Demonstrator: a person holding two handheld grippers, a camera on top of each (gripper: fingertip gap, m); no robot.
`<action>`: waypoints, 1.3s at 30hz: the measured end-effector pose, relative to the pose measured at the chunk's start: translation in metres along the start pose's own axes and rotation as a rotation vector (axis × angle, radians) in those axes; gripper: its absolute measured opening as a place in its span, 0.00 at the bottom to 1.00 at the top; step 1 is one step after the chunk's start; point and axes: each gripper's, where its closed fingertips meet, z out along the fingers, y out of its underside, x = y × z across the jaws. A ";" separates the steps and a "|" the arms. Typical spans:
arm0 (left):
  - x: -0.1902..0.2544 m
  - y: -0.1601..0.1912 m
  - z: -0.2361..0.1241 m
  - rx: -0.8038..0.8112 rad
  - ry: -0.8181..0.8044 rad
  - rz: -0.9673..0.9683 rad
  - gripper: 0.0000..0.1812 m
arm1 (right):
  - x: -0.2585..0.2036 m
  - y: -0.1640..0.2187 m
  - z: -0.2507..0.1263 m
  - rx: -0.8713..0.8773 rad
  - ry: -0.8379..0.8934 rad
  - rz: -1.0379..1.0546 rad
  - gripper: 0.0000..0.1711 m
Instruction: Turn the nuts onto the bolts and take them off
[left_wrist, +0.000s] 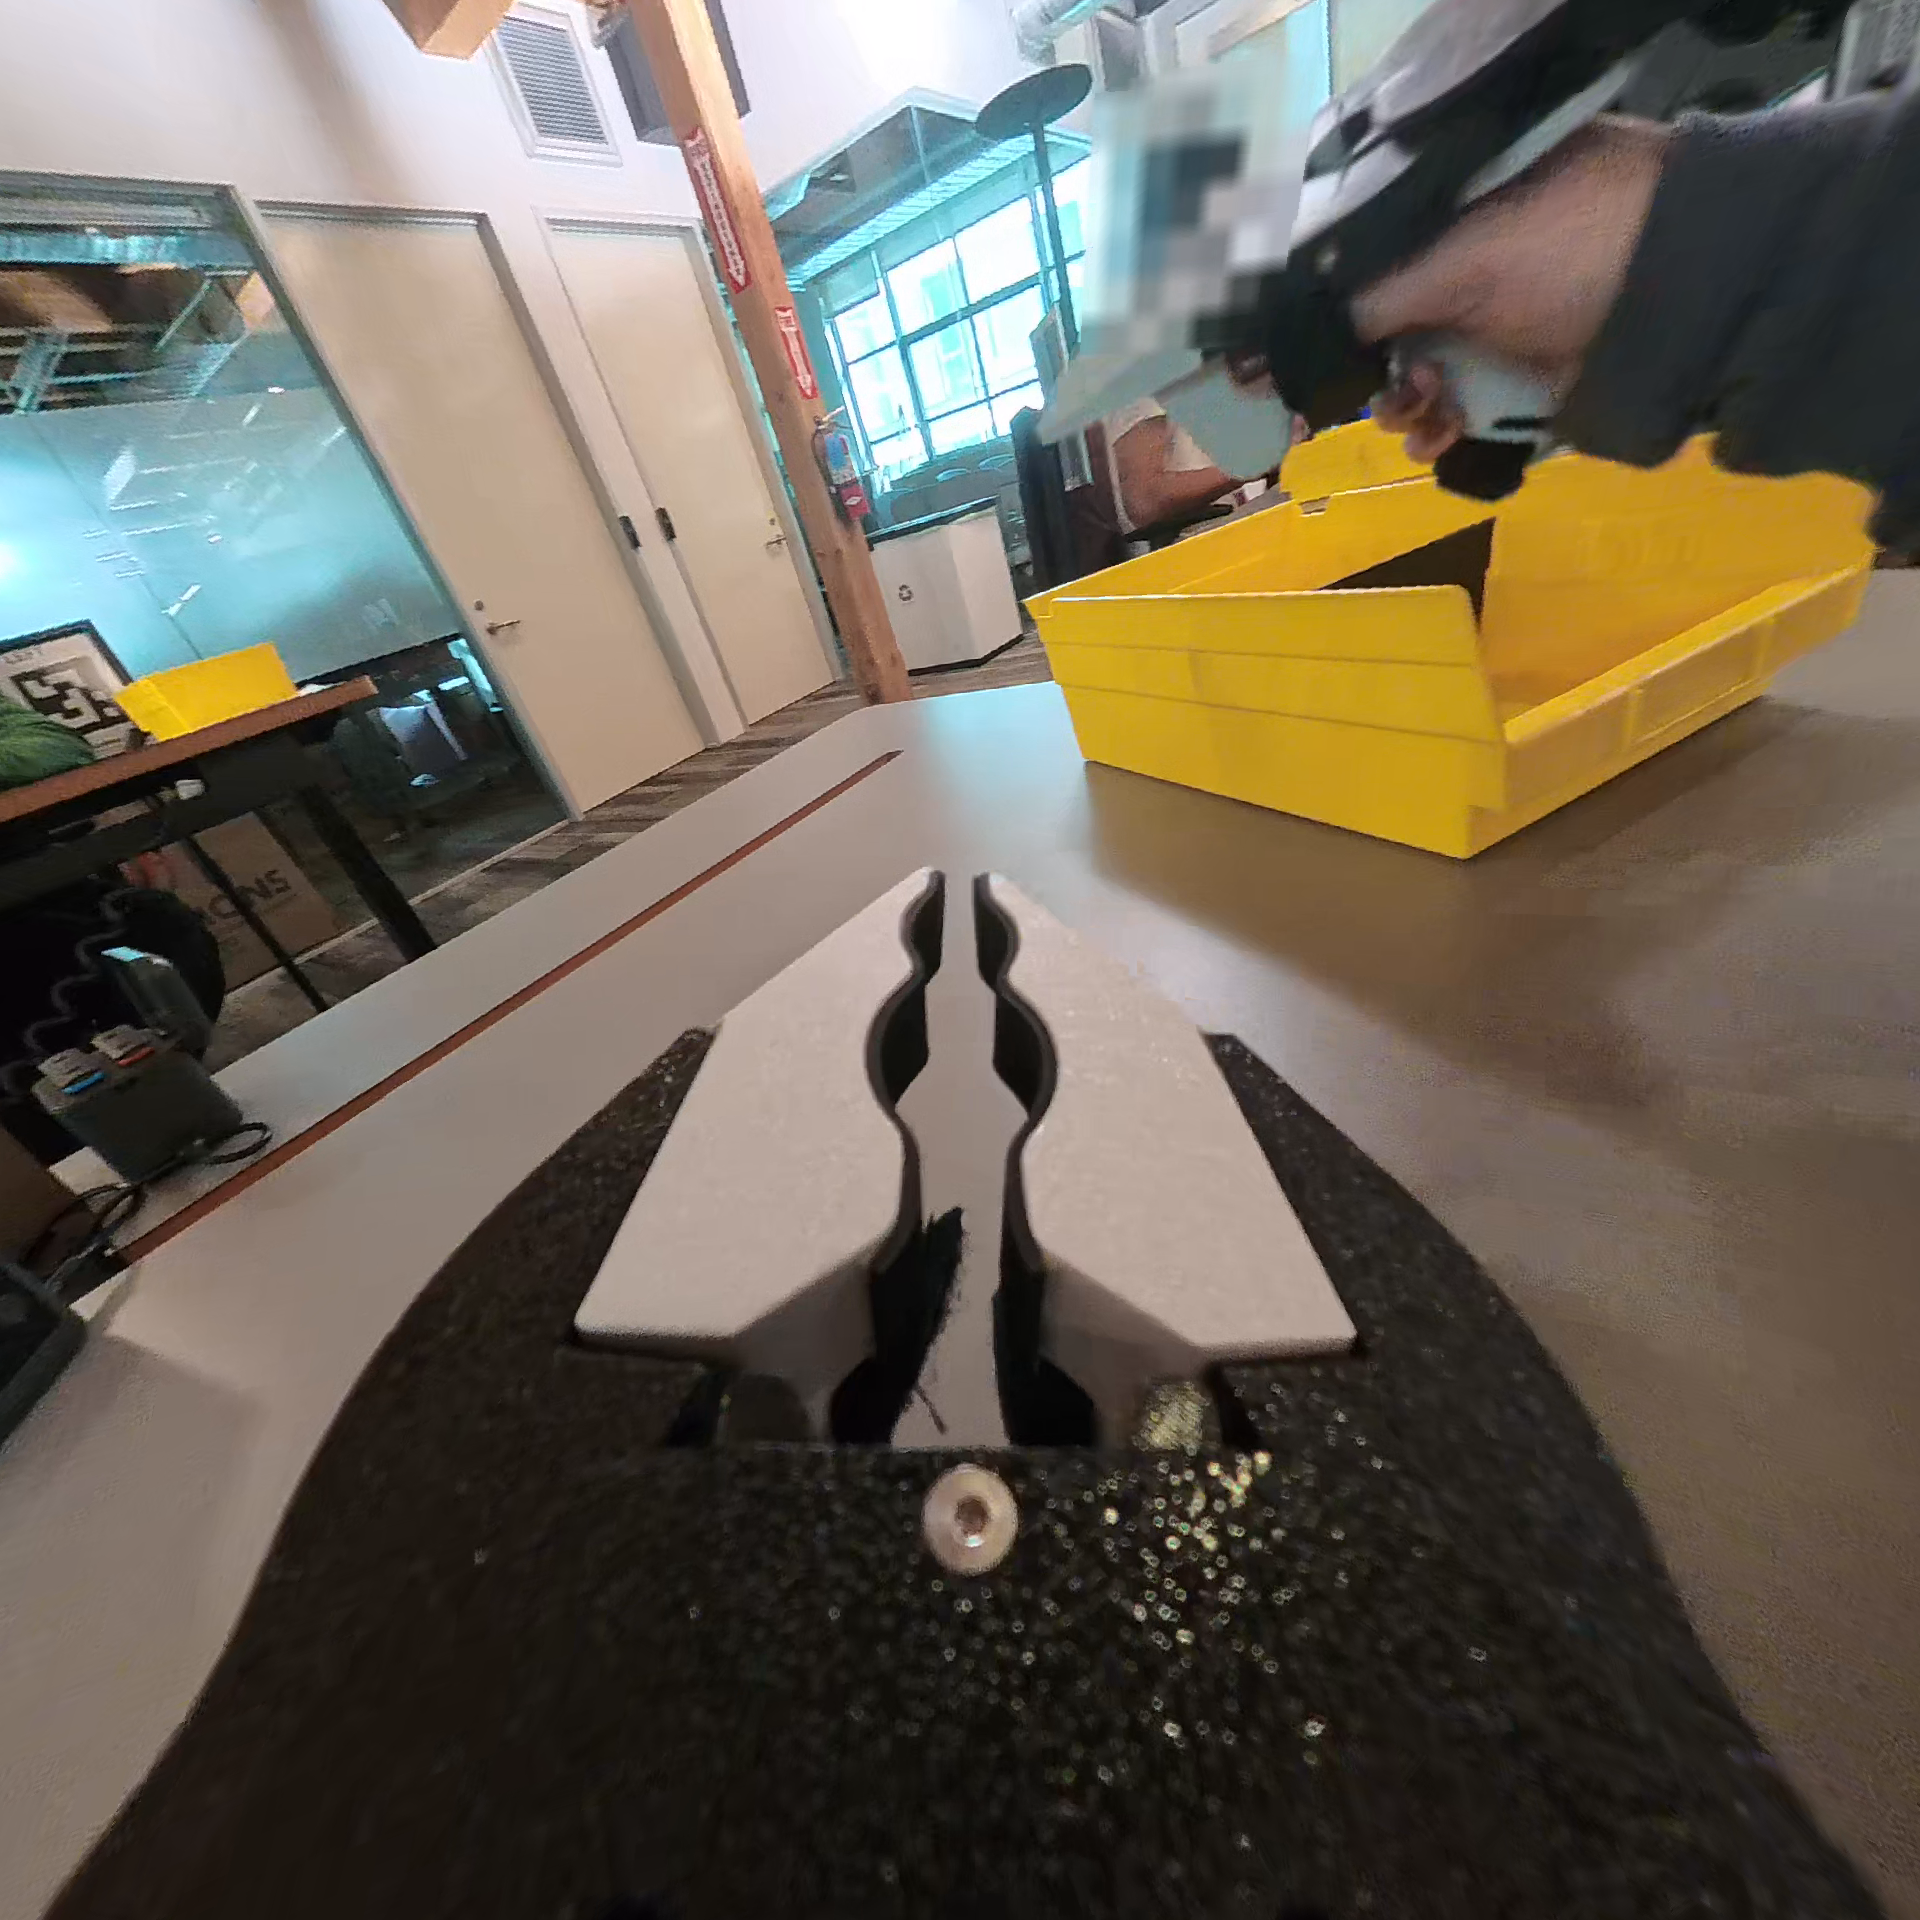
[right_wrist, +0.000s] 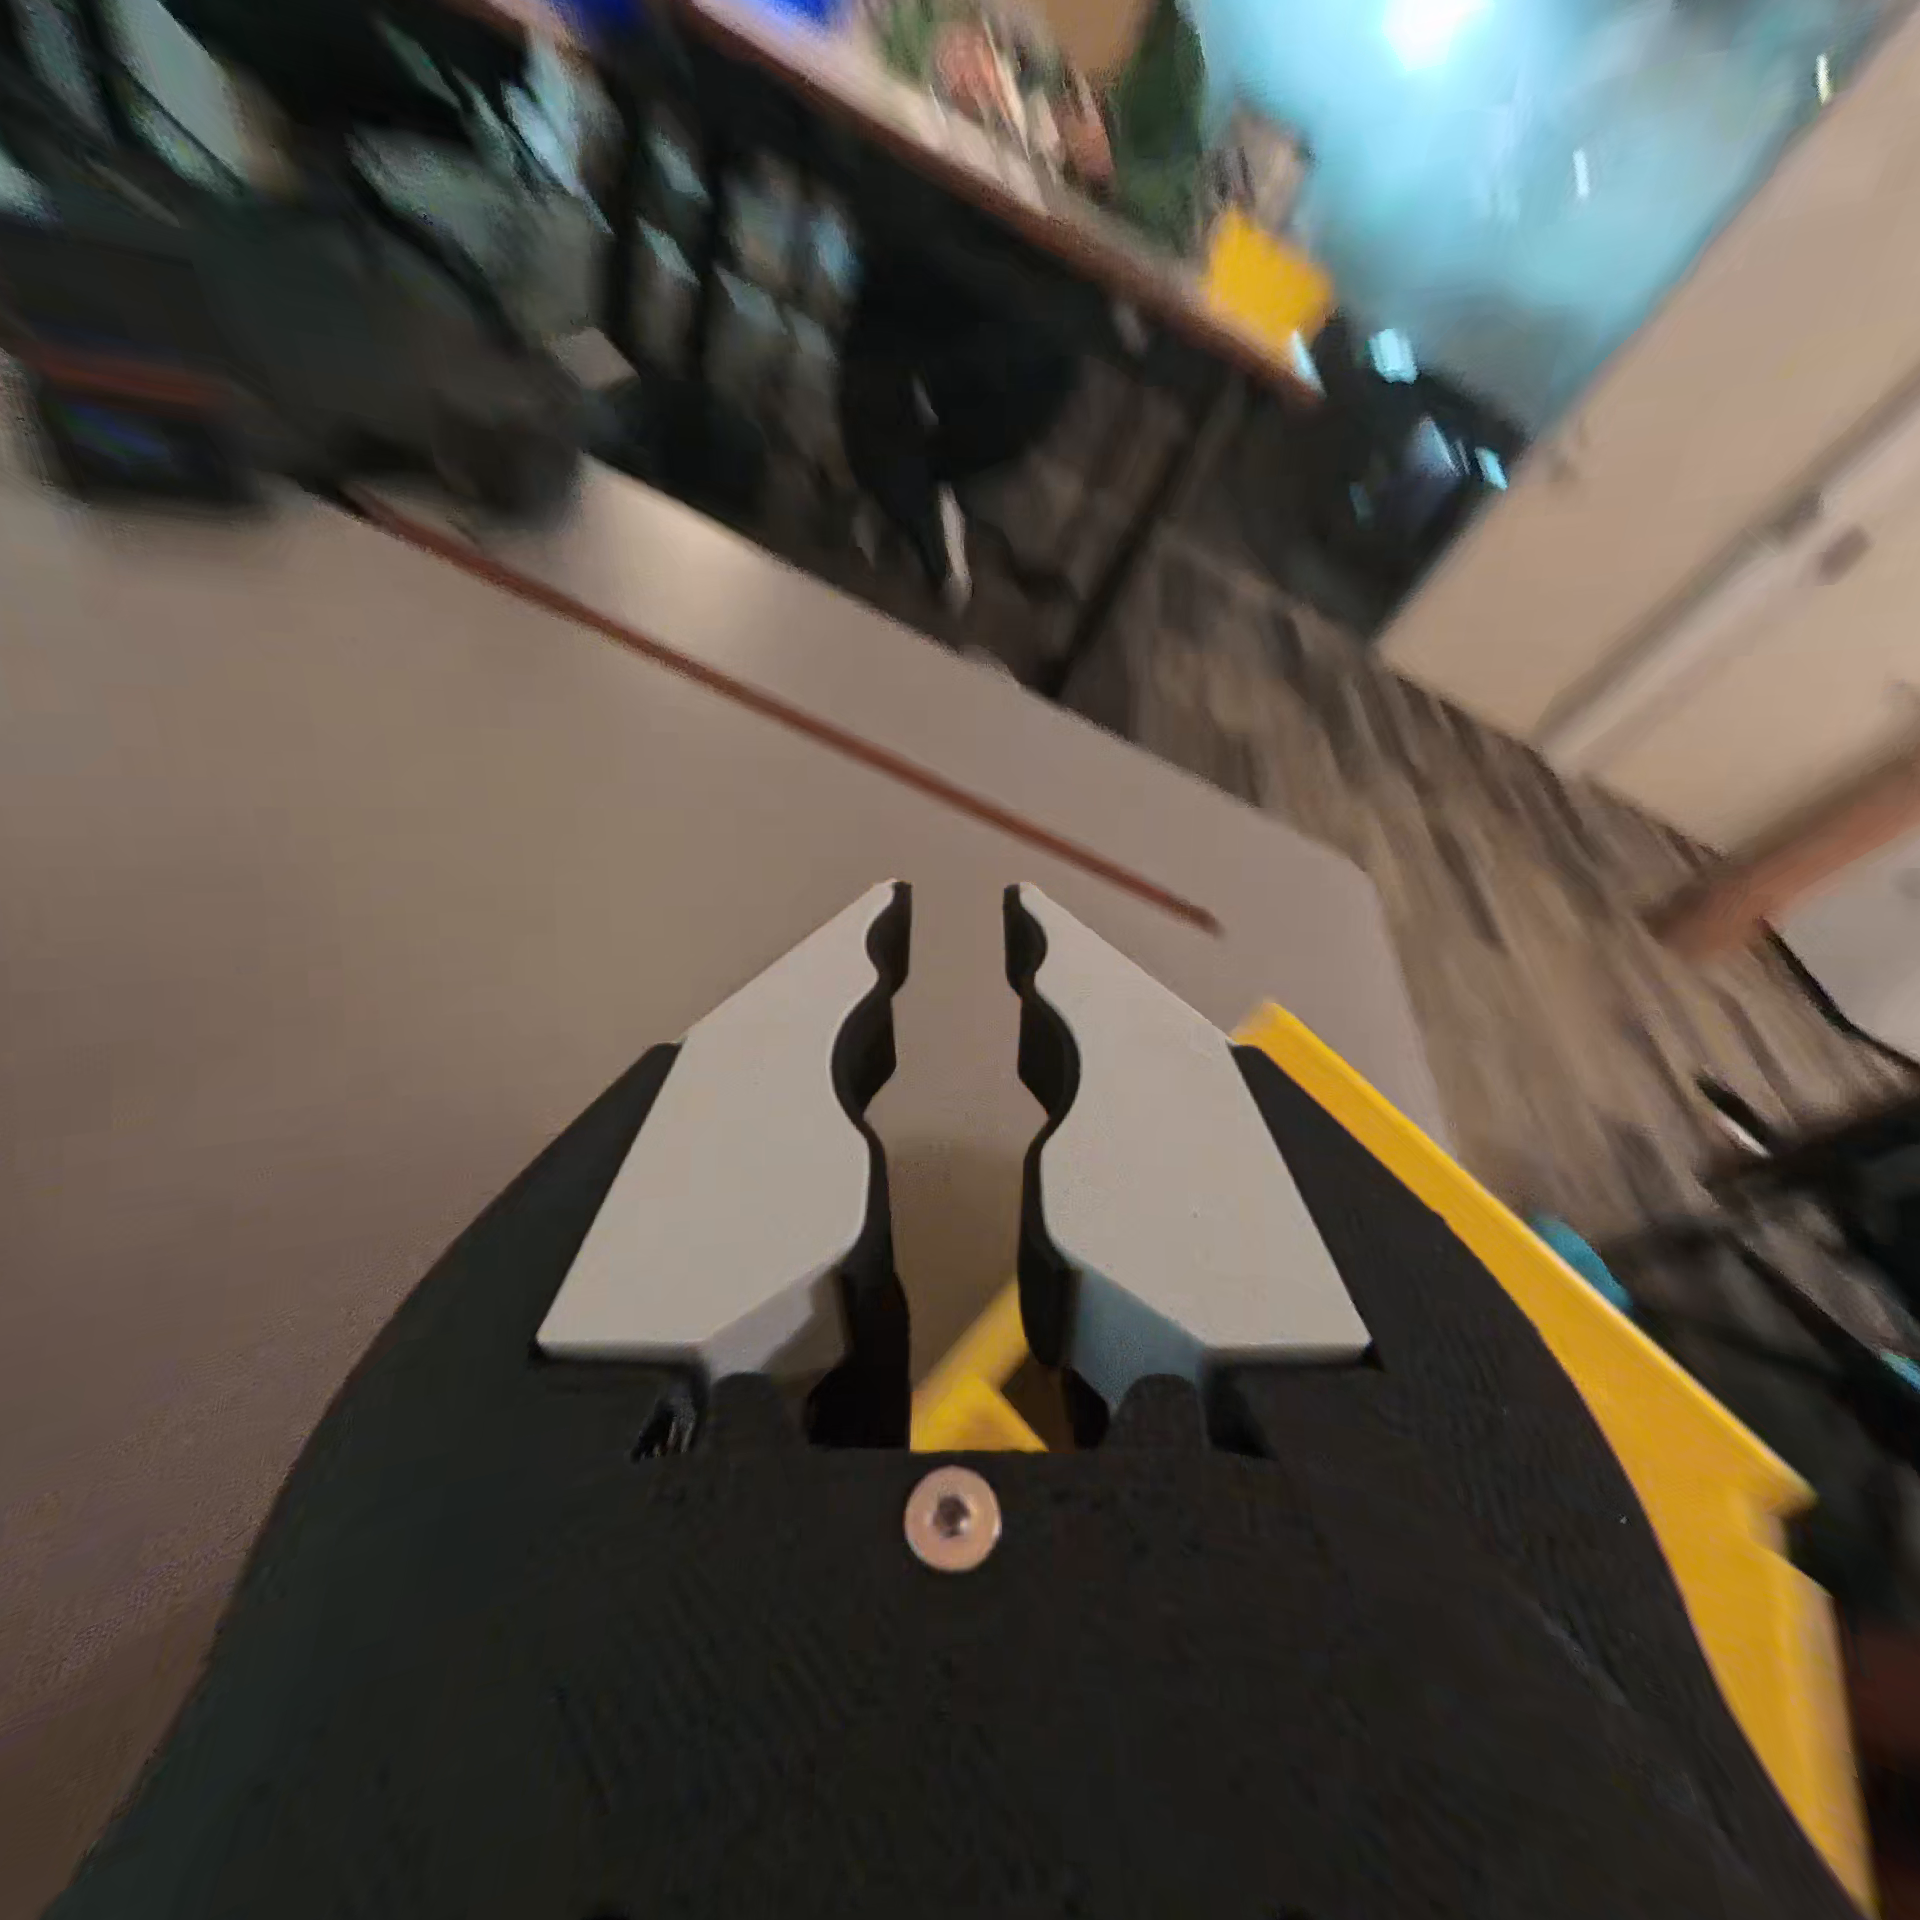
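Left wrist view: the left tool (left_wrist: 958, 883) is held low over the grey table (left_wrist: 1455, 1039), fingers nearly together with only a narrow slit between the tips, nothing gripped. A yellow bin (left_wrist: 1351, 717) is seen toward the table's far right, apart from the tool. Above the bin's near rim the right tool (left_wrist: 1143, 395) is carried by a hand (left_wrist: 1486, 301) in a dark sleeve; part of it is covered by a mosaic patch, so its state cannot be told from here. No nuts or bolts are made out in this view; the bin's inside is mostly hidden by its walls. A second table with another yellow bin (left_wrist: 203, 691) is seen far left, past the table's left edge.

Right wrist view: heavily blurred. The right tool (right_wrist: 956, 899) is shown with fingers parted by a clear gap, nothing between them. It is held over the yellow bin (right_wrist: 1558, 1299), whose rim is seen below and right of it. The grey table (right_wrist: 312, 831) fills the left. Nuts and bolts cannot be located here.
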 end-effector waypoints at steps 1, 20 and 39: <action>-0.002 0.001 -0.001 -0.003 -0.014 0.006 0.00 | -0.030 -0.017 -0.004 0.104 -0.053 0.025 0.09; -0.046 0.011 -0.013 -0.032 -0.179 -0.082 0.00 | -0.189 -0.023 0.012 0.634 -0.160 -0.102 0.00; -0.041 0.000 -0.018 -0.057 -0.161 -0.067 0.00 | -0.191 -0.018 0.014 0.609 -0.211 -0.062 0.00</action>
